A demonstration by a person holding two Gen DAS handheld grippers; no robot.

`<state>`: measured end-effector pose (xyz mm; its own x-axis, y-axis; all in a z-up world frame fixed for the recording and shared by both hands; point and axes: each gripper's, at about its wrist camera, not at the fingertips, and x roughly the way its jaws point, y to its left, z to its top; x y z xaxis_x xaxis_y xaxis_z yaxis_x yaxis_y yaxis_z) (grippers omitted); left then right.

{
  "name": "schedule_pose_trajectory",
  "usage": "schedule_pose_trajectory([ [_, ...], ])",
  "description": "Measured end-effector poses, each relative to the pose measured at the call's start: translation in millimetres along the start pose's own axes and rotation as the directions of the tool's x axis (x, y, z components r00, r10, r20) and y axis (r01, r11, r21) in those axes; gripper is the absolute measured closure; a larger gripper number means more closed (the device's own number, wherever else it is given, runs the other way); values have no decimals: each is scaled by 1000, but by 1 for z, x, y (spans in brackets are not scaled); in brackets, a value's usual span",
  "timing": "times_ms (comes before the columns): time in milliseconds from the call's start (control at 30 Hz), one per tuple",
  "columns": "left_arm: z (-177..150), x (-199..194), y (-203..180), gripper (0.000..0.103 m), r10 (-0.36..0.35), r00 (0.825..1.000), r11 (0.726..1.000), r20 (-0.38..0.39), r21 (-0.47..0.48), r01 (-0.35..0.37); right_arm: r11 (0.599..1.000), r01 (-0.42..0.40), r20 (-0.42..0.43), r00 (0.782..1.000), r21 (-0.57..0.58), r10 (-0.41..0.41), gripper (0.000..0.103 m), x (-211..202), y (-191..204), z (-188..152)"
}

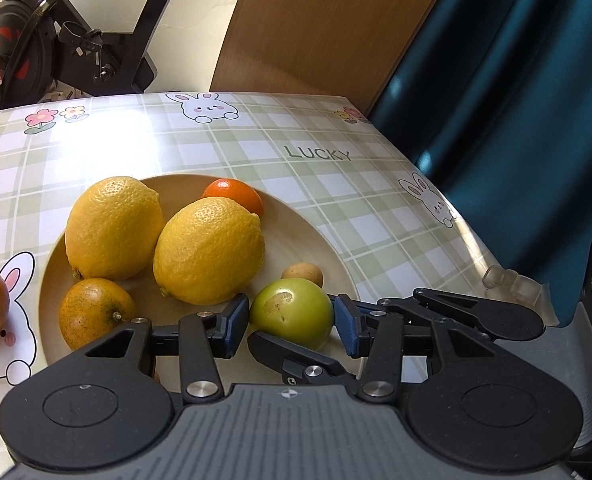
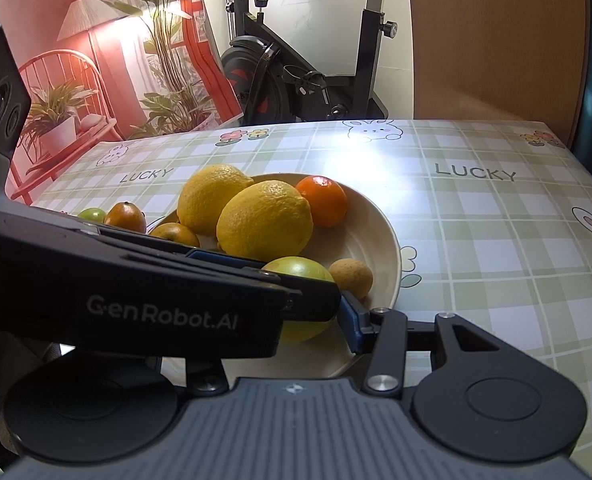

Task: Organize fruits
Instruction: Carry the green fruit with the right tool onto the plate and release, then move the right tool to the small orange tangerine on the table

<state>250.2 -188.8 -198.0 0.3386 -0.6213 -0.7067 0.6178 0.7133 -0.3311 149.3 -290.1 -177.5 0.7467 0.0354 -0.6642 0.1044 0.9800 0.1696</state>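
A green fruit [image 1: 292,312] with a brown scar sits at the near rim of a beige plate [image 1: 296,232]. My left gripper [image 1: 292,322] is shut on it, a blue pad against each side. Also on the plate are two lemons [image 1: 114,226] [image 1: 208,250], a mandarin [image 1: 236,196], a speckled orange [image 1: 96,318] and a small tan fruit [image 1: 302,274]. In the right wrist view my right gripper [image 2: 296,332] is at the same green fruit [image 2: 298,270]. One of its fingertips [image 2: 350,320] stands beside the fruit. The left gripper's arm hides the other.
An orange fruit [image 2: 126,216] and a small green one [image 2: 92,214] lie on the checked tablecloth [image 2: 476,240] left of the plate. A clear plastic piece [image 1: 512,288] sits at the table's right edge. An exercise bike [image 2: 296,76] and a wooden panel [image 2: 496,40] stand behind the table.
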Motion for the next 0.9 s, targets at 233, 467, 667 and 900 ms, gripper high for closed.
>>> schedule_pose_trajectory([
  [233,0,-1,1,52,-3,1000,1000,-12,-16,3,1000,10,-8,1000,-2,-10,55,2,1,1],
  [467,1,-16,7,44,-10,1000,999,16,-44,10,1000,19,-15,1000,-7,-19,53,-1,1,6],
  [667,1,-35,11,40,-30,999,998,43,-45,32,1000,19,-9,1000,-14,-19,48,-9,5,8],
  [900,-1,-63,13,40,-48,995,999,82,-16,50,1000,20,16,1000,-22,-20,48,-20,15,13],
])
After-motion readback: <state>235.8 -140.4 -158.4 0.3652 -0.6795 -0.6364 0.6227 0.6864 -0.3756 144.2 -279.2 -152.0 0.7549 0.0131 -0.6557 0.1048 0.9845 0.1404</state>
